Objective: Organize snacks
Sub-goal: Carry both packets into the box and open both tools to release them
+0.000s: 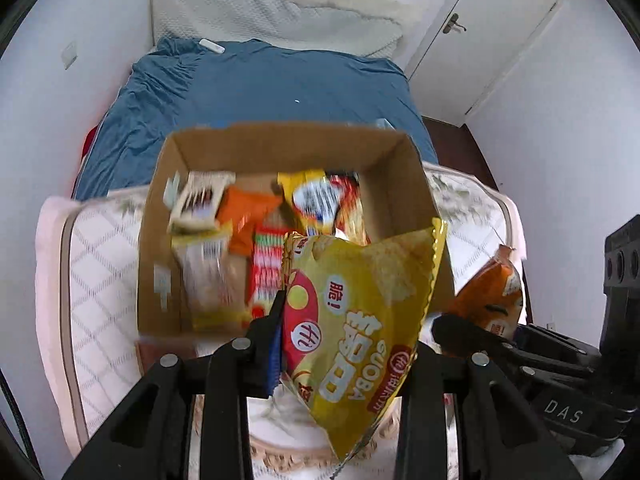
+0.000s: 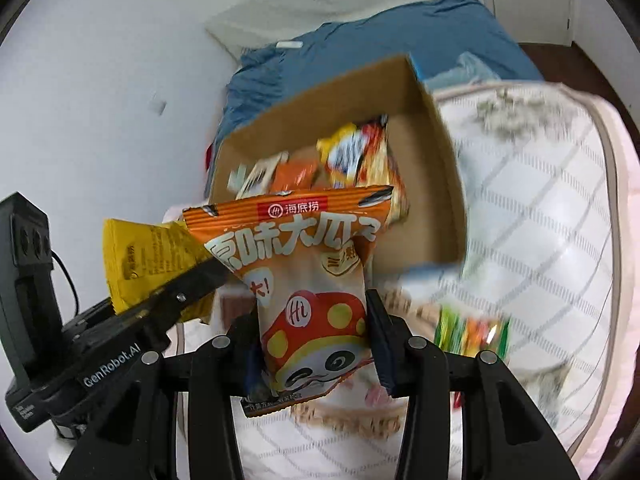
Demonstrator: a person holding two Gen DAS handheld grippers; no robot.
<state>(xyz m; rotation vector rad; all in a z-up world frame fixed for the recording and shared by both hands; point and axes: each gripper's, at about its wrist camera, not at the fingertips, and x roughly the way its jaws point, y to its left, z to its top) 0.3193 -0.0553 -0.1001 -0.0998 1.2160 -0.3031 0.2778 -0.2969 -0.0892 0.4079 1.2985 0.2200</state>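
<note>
My left gripper (image 1: 344, 344) is shut on a yellow Guoba snack bag (image 1: 360, 320) and holds it above the near edge of an open cardboard box (image 1: 280, 140). The box holds several snack packets (image 1: 248, 240). My right gripper (image 2: 312, 340) is shut on an orange sunflower-seed bag (image 2: 304, 280) with a mushroom cartoon, held in front of the same box (image 2: 432, 184). The orange bag also shows at the right of the left wrist view (image 1: 492, 296). The yellow bag shows at the left of the right wrist view (image 2: 148, 264).
The box stands on a white quilted mattress (image 1: 100, 280) at the foot of a bed with a blue sheet (image 1: 260, 84). A green and orange snack packet (image 2: 472, 332) lies on the mattress to the right. A white door (image 1: 480, 32) is at the back right.
</note>
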